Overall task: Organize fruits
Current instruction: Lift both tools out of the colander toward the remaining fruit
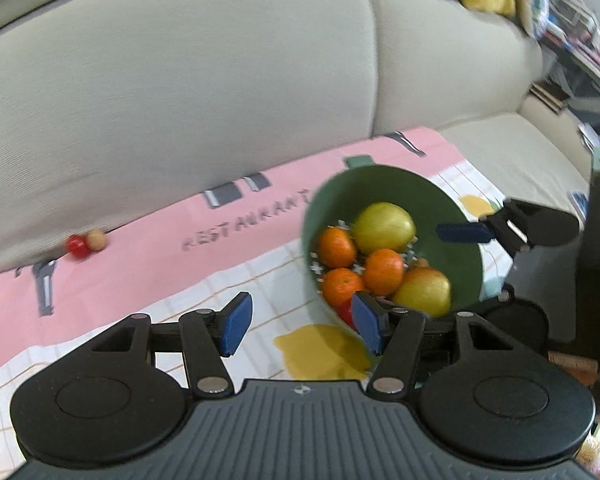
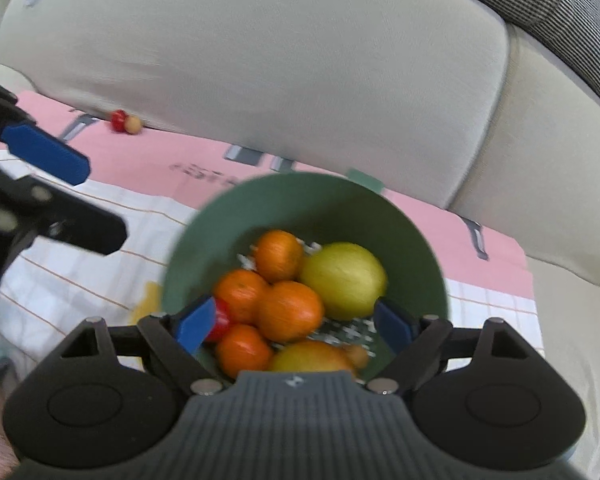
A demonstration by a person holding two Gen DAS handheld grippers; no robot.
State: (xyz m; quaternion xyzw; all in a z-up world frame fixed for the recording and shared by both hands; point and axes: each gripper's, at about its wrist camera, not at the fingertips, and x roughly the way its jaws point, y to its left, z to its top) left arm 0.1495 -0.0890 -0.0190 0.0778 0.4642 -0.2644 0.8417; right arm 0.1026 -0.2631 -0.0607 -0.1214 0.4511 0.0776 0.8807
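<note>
Both tongs empty: left tongs half-wide, right tongs wide over bowl. Next: two strays far left of left tongs, at sofa.

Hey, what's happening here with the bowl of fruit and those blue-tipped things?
A person is sorting fruit with a hand-held tool in each hand. The green bowl sits on a pink and checked cloth on a sofa and already holds oranges and yellow-green fruits. The right tool is open above the bowl with nothing gripped; the left tool is open beside it, also empty. Two small fruits, a red one and a tan one, lie by the sofa back.
</note>
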